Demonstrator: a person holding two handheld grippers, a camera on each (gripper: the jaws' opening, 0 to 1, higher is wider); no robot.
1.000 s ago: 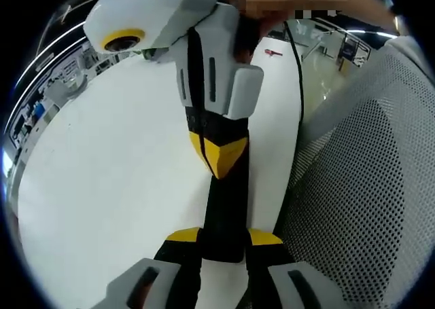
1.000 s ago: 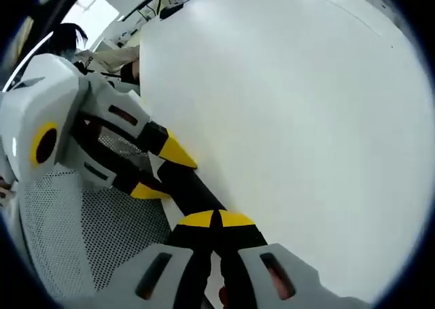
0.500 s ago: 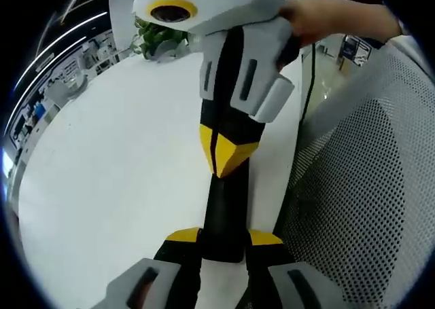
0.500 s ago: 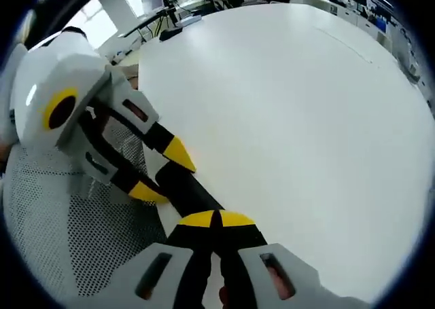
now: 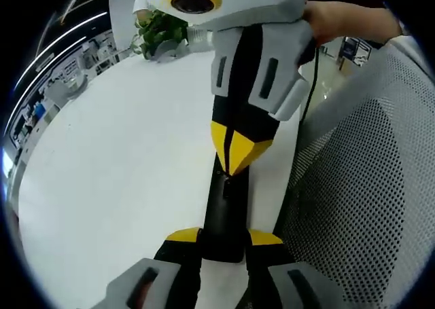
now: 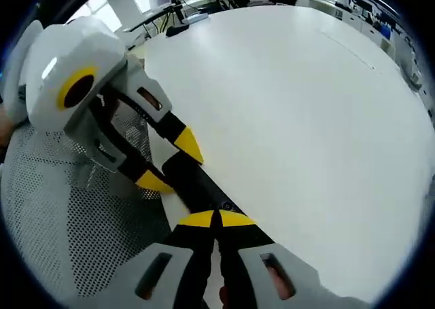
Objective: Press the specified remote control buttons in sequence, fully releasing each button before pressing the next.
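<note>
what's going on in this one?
A person is working a black remote control with two handheld grippers at the edge of a white table. The left gripper has its jaws shut on the near end of the remote. The right gripper, jaws closed to a point, is tipped down onto the remote's face, apparently at a button. A mesh chair back sits alongside.
</note>
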